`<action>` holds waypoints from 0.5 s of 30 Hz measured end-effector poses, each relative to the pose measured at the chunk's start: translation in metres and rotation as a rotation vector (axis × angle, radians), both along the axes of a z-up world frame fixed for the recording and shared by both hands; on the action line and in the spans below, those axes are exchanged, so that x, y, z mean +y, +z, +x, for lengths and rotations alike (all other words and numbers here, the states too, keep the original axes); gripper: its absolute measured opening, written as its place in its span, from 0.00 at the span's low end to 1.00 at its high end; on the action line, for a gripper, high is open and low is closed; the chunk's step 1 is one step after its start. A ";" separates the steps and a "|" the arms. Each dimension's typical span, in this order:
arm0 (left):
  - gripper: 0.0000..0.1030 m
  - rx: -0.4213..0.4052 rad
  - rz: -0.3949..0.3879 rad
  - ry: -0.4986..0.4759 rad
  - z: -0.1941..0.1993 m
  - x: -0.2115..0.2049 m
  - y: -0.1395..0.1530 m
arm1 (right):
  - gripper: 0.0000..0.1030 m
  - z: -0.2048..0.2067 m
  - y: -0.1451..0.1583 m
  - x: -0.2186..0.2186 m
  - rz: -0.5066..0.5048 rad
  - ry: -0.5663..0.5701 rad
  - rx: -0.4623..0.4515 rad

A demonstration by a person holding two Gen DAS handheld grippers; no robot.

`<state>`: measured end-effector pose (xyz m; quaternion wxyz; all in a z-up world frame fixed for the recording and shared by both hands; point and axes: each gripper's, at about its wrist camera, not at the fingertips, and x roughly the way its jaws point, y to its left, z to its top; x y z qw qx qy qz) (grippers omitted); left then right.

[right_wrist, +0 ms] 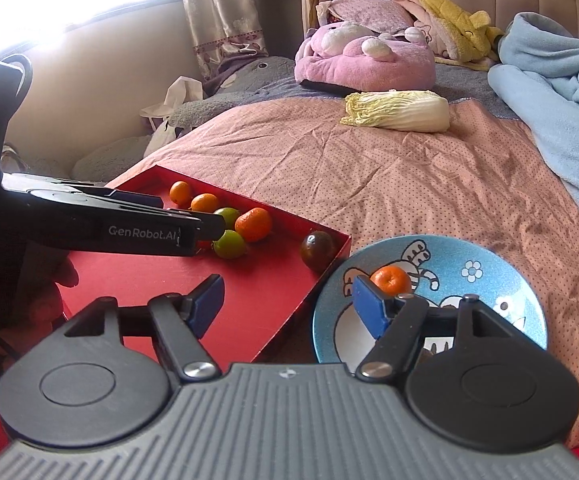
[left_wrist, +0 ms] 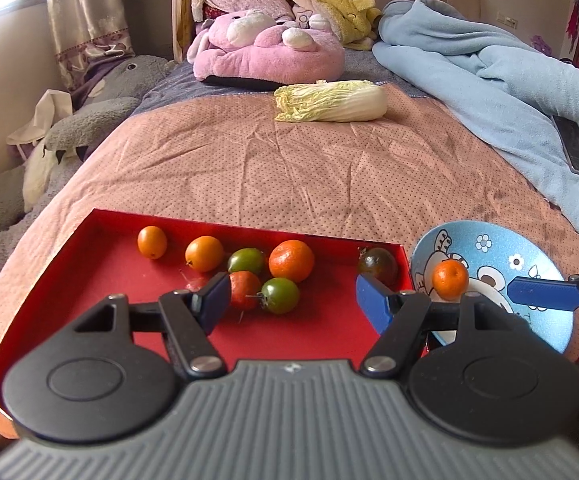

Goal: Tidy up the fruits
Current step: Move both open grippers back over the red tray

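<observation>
A red tray [left_wrist: 69, 264] [right_wrist: 273, 320] on the bed holds several fruits: oranges [left_wrist: 291, 261], green tomatoes [left_wrist: 280, 295], a red tomato [left_wrist: 244, 289] and a dark tomato [left_wrist: 378, 263] [right_wrist: 318, 249] in the far right corner. A blue cartoon bowl [left_wrist: 529, 248] [right_wrist: 489, 256] to the tray's right holds one orange [left_wrist: 450, 279] [right_wrist: 390, 280]. My left gripper [left_wrist: 291, 300] is open and empty over the tray, just short of the fruit cluster. My right gripper [right_wrist: 287, 304] is open and empty over the tray's right edge and the bowl's near rim.
A napa cabbage [left_wrist: 331, 101] [right_wrist: 397, 110] lies farther up the pink bedspread. A pink plush [left_wrist: 265, 50], a blue blanket [left_wrist: 489, 80] and a phone [left_wrist: 575, 146] lie beyond. The left gripper's body [right_wrist: 109, 228] reaches in over the tray in the right wrist view.
</observation>
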<state>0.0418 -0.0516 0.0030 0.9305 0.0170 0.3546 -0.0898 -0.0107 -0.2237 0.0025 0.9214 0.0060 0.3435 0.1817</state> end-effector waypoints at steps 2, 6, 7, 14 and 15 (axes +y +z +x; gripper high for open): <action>0.69 0.002 -0.002 0.010 0.000 0.005 -0.001 | 0.74 0.001 0.000 0.006 -0.004 0.011 0.002; 0.69 0.005 -0.008 0.029 0.000 0.016 -0.003 | 0.74 0.004 -0.001 0.015 -0.010 0.029 0.006; 0.69 0.006 -0.010 0.034 0.000 0.019 -0.003 | 0.74 0.004 -0.001 0.017 -0.011 0.033 0.007; 0.69 0.012 -0.017 0.061 0.001 0.035 -0.007 | 0.74 0.012 -0.004 0.032 -0.018 0.067 0.013; 0.69 0.013 -0.017 0.064 0.001 0.037 -0.007 | 0.74 0.013 -0.004 0.034 -0.019 0.071 0.014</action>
